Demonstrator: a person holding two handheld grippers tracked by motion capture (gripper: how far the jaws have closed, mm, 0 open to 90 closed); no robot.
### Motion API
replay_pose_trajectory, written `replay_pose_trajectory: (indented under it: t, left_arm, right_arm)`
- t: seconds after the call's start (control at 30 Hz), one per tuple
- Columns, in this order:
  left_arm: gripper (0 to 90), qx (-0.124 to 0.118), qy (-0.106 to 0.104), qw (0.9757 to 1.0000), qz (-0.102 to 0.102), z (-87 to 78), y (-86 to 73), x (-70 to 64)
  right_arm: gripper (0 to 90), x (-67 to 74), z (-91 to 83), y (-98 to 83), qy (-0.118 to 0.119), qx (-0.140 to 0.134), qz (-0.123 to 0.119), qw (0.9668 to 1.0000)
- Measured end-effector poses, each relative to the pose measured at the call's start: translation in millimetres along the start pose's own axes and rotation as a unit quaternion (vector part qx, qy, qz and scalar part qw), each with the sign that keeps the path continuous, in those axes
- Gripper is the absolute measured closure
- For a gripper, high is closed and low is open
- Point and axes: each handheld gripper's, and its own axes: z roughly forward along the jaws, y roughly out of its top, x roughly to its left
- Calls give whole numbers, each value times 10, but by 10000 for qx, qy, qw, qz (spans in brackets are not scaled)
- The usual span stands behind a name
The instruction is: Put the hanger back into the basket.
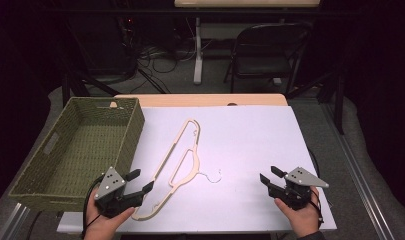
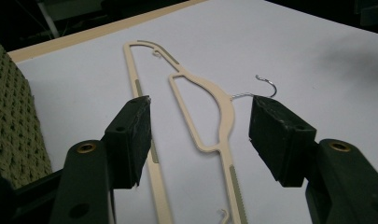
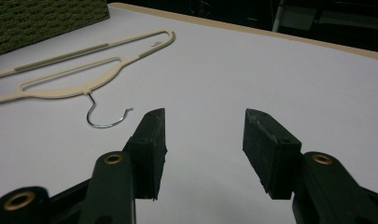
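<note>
left gripper (image 1: 140, 183) gaped empty, nearer | cream hanger (image 1: 179, 160) lay flat just ahead of its fingers (image 2: 130, 135), long axis running away | right gripper (image 1: 271, 177) gaped empty, hanger well off

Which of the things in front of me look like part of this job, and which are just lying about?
Likely in play:
- cream hanger, flat on the white table
- woven basket, standing at the table's left
- left tool, open over the hanger
- right tool, open

Just about:
- folding chair behind the table
- floor cables
</note>
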Motion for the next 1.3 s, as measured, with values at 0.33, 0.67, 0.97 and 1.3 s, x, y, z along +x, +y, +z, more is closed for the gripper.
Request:
replay_pose_trajectory:
  t: [0.33,0.67,0.97,1.3]
  left_arm:
    - [391,116,-27,9999,3,84,-12,-34]
    - [418,362,-129,9992,103,281,8,-74]
    - [469,646,-296,9972,236,548,214,-136]
    - [470,1376,-498,9884,397,915,436,-143]
  right_arm:
    - [490,-3,8,2,4,-31,-15,10000]
    - [489,-21,7,0,11,55,49,10000]
    - [487,-26,8,-3,-4,21,88,10000]
    - [487,-53,-1,-10,3,42,119,9999]
